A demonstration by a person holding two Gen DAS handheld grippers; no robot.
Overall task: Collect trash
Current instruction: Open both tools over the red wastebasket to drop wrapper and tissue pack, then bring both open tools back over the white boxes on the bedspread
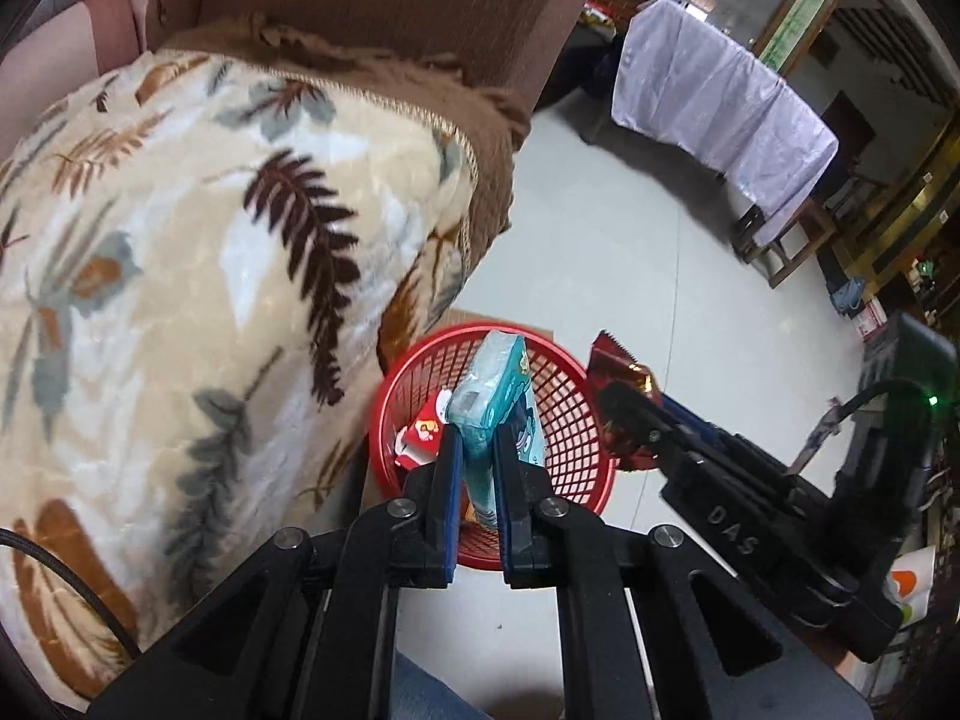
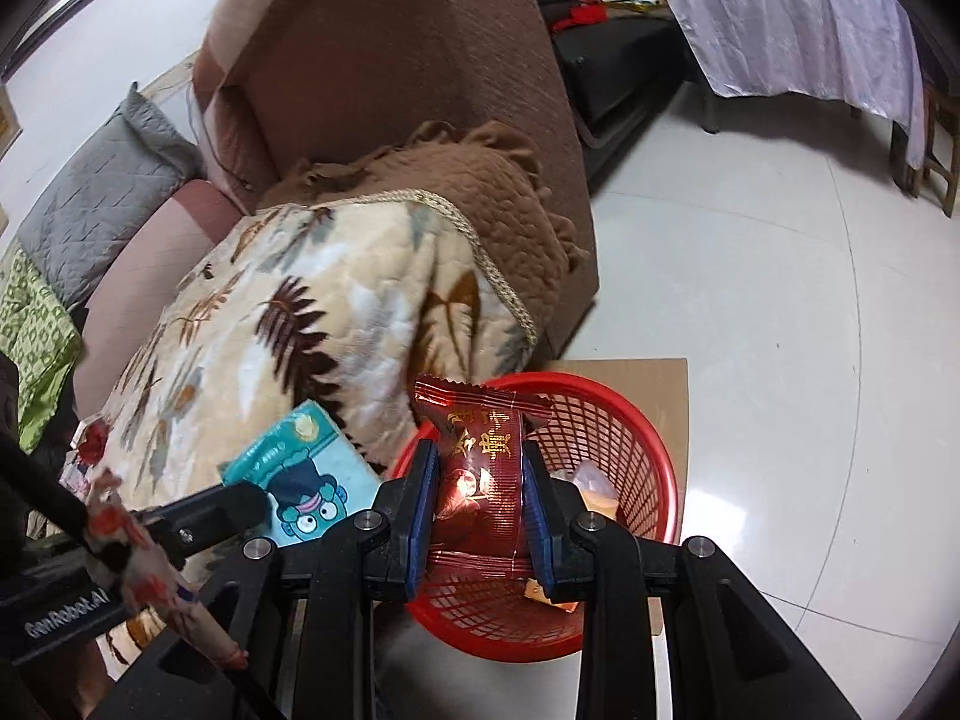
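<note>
1. Both grippers fill the foreground: the left gripper pinches a teal tissue pack between its blue pads, and the right gripper pinches a dark red snack wrapper. Each is clamped on its item, probably so nothing drops before it is over the bin.
2. Beyond them lies a leaf-patterned blanket, draped over a brown sofa with a quilted brown throw at its end. It hangs down just beside the basket, so its edge could get in the way of a drop.
3. Next is the red mesh basket, standing on a sheet of cardboard on the pale tiled floor. It sits close against the sofa, most likely so trash from the seat can go straight in.
4. Of the 2 held items, the tissue pack stands upright above the basket opening in the left view, while the wrapper hangs over the near rim in the right view. Both look ready to be released.
5. Smallest are the scraps already inside: a red and white packet against the basket wall, plus pale pieces near the bottom. The collecting seems well under way.
</note>
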